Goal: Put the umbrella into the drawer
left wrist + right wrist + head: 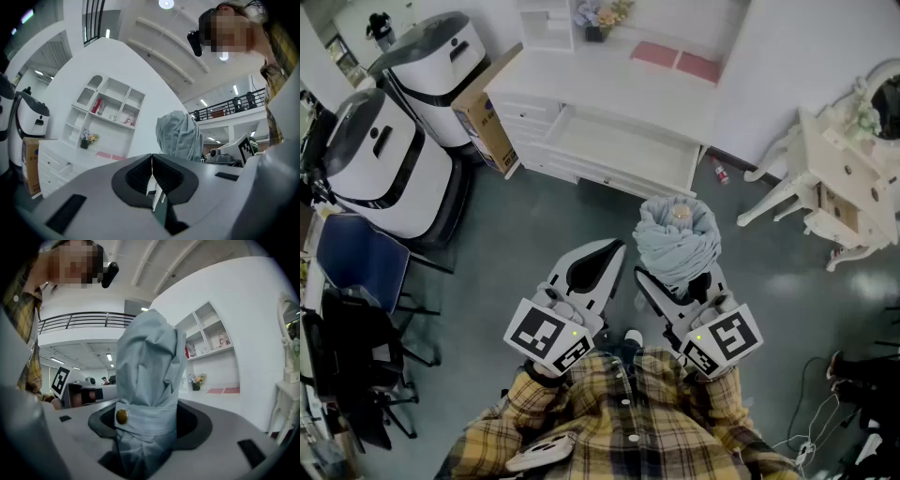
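1. Grey-blue folded umbrella [149,376] clamped between the jaws of the right gripper [682,286], strap snap just above the grip
2. Left gripper [152,161] jaws pressed together, nothing between them, level beside the right
3. Open white drawer [619,148] straight ahead, well apart from the umbrella
4. Long axis seemingly near upright, tip up; probably needs tipping flat along the drawer

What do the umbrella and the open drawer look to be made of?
The umbrella looks like pale blue-grey matte fabric, judging by its soft folds, with a brassy, metal-looking snap. The drawer shows smooth white panels, likely painted wood or board; can't tell which.
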A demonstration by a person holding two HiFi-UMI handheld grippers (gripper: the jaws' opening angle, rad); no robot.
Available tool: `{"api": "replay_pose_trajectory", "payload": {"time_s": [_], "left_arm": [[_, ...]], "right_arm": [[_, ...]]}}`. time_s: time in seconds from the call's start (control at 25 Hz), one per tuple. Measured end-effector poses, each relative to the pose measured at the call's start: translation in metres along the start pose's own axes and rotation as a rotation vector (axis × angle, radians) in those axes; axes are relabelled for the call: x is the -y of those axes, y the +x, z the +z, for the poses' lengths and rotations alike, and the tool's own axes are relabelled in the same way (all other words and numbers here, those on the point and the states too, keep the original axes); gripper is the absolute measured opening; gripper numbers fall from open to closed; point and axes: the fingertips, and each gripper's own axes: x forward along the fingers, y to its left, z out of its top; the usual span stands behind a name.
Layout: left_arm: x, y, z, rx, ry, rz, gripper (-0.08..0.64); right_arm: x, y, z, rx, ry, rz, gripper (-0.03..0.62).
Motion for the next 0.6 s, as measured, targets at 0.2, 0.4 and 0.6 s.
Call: {"api": "replay_pose_trajectory", "payload": {"time_s": [0.2, 0.4, 0.6], "left_arm": [[0.004, 0.004, -0.001, 0.0, 0.007, 0.004, 0.02], [0.015, 0.015, -0.002, -0.001, 0.013, 0.009, 0.02], [0.031, 0.025, -0.007, -0.005, 0.03, 0.013, 0.02]], "right_arm": [[0.002, -0.005, 0.001, 0.007, 0.007, 0.013, 0.287], [0.008, -0.017, 0.003, 0.011, 0.003, 0.029, 0.287], [0.018, -0.032, 0.002, 0.014, 0.015, 0.041, 0.287]]}}
